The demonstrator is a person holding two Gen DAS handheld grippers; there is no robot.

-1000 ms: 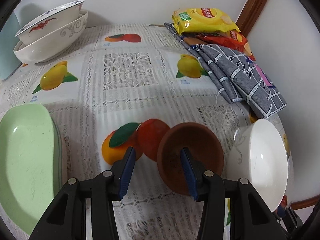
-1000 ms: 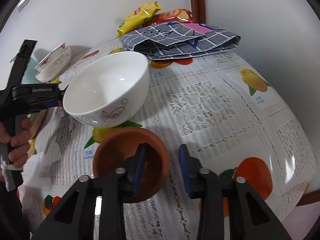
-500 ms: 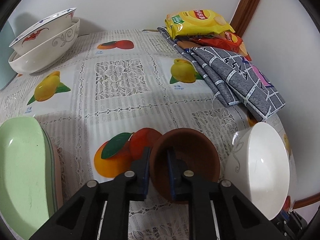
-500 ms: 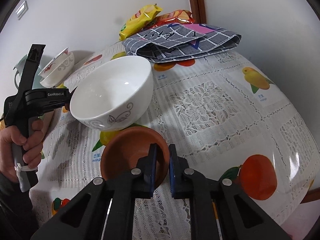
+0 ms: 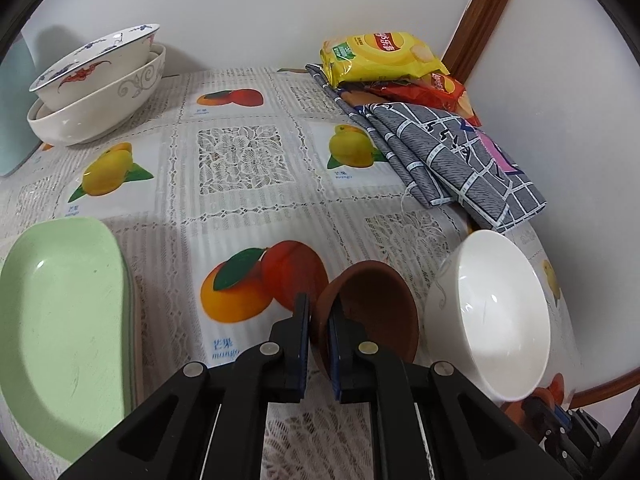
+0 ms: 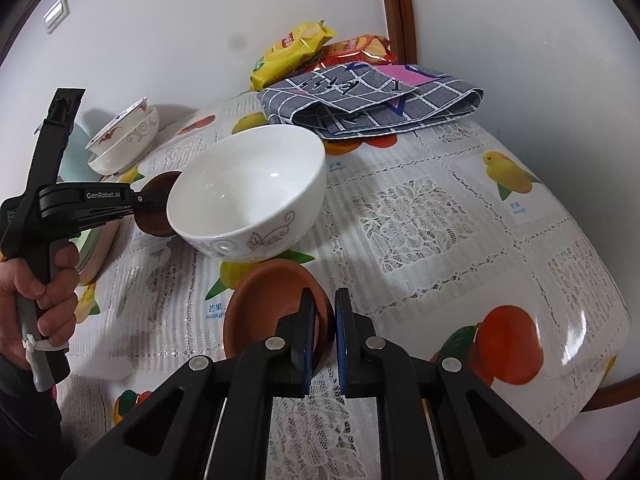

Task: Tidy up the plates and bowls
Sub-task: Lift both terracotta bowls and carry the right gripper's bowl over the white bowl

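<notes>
My right gripper (image 6: 322,300) barely shows from the left camera, a dark blur at the bottom corner behind the white bowl (image 5: 492,312), so its grip reads only from its own view. There its jaws are closed tight on the near rim of a brown saucer (image 6: 276,304) on the counter (image 6: 420,220); the rim's near arc is hidden behind my fingers. The white bowl (image 6: 248,196) stands just beyond that saucer and covers one side of the brown bowl (image 6: 156,208) that my left gripper (image 6: 140,204) holds, gripped by a hand (image 6: 44,280) whose sleeve runs out of frame. From the left view, my left gripper (image 5: 318,308) has its jaws pinched shut on the brown bowl's (image 5: 368,308) near wall, the bowl tilted; whether its foot touches the cloth I cannot tell. Both brown pieces and the white bowl are empty. The green plates (image 5: 60,312) on the left are cut off by the frame edge, so I cannot count the stack. At the far left a painted bowl (image 5: 96,60) sits nested inside a larger white bowl (image 5: 96,116); its contents are out of sight
</notes>
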